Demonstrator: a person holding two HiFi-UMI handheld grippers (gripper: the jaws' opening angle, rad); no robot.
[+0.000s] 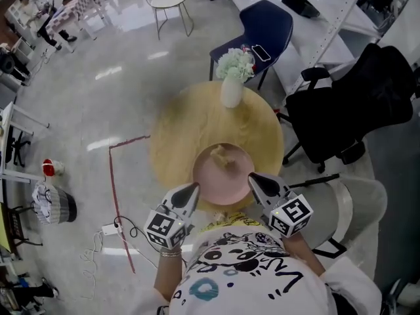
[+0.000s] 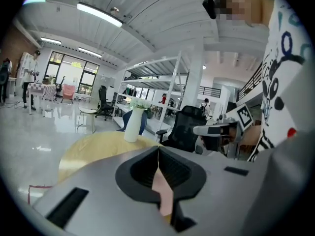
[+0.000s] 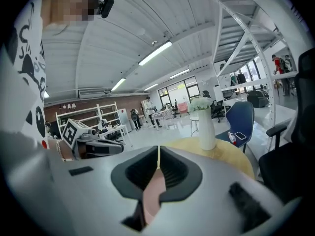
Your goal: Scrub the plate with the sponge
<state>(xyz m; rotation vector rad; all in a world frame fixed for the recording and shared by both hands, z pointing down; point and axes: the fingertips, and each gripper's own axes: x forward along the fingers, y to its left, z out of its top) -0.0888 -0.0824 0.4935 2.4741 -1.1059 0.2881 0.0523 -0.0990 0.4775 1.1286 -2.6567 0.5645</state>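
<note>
One pink plate [image 1: 213, 186] on the round table [image 1: 174, 136], close to its near edge, carrying a pale lump (likely the sponge [image 1: 226, 156], too blurred to swear). Flanked at the near rim by left gripper [image 1: 193, 188] and right gripper [image 1: 252, 177], jaws of both pressed together on nothing. Looks unstarted: sponge ungrabbed, all scrubbing left. Little margin at that near edge; vase [image 1: 231, 92] well apart, bare tabletop between.

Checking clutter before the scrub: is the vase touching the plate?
Apart. The head view shows a strip of bare table between the vase and the far rim of the pink plate.
</note>
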